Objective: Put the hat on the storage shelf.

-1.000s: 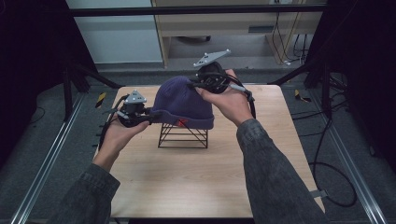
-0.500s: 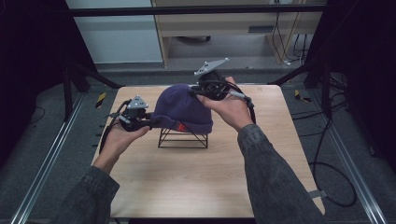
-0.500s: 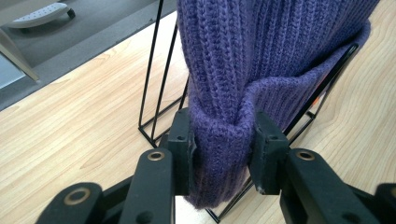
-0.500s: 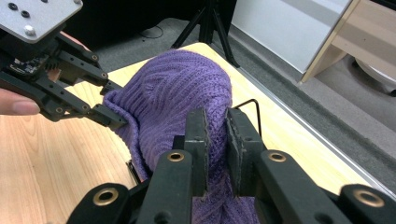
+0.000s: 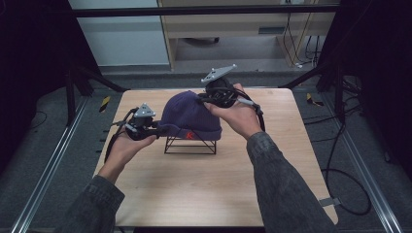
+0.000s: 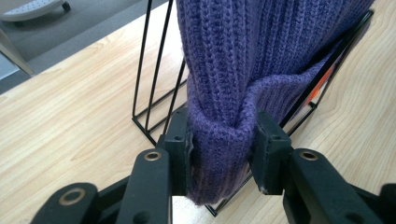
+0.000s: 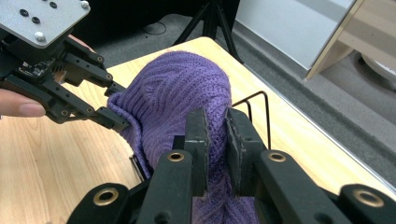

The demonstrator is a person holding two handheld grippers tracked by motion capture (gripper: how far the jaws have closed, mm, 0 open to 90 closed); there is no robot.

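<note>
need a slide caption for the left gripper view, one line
Left claw shut on the folded cuff of a purple knit beanie draped over a black wire stand on a wooden table.

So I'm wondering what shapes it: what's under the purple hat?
A black wire stand on the wooden table holds up the purple knitted hat. Its lower bars show below the hem; the upper part is covered by the knit.

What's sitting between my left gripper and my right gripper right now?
The purple knitted beanie on the black wire stand spans the gap between left gripper and right gripper, seen in the high view.
</note>
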